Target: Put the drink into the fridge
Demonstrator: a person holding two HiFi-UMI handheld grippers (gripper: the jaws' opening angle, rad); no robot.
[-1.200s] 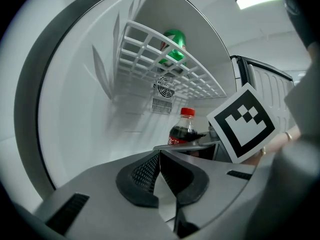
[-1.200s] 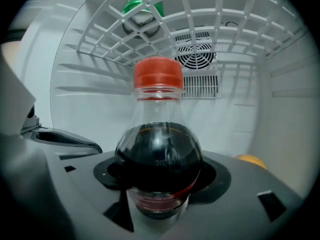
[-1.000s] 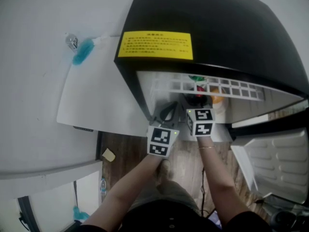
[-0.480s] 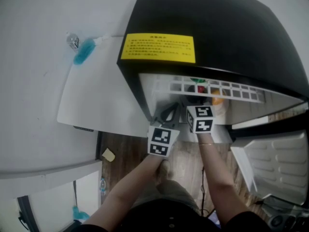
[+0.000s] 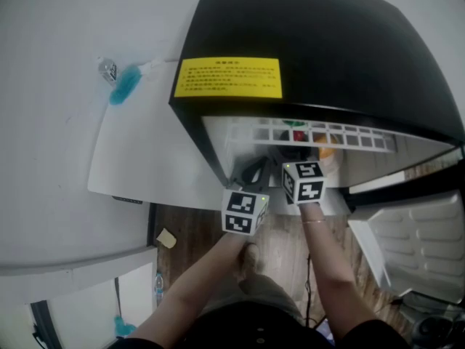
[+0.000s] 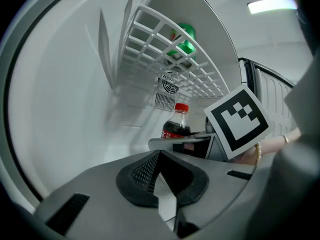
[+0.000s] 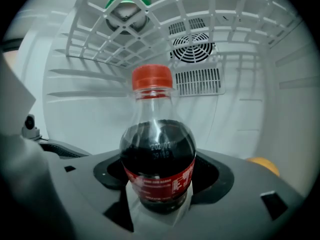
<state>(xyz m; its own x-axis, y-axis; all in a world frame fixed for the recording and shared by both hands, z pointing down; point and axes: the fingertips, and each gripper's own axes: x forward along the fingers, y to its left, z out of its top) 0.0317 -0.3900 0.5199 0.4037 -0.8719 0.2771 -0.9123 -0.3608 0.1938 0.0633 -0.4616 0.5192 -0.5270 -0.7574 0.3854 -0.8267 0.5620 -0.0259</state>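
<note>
I have my right gripper [image 7: 158,186] clamped on the cola bottle [image 7: 158,144] inside the fridge [image 5: 327,64], with my left gripper [image 6: 162,180] closed and empty on its left

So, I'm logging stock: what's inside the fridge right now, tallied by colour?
Red-capped cola bottle, held in the right hand-held gripper: 1
Green bottle on the grid shelf: 1
Orange item, kind unclear: 1
Total: 3
</note>
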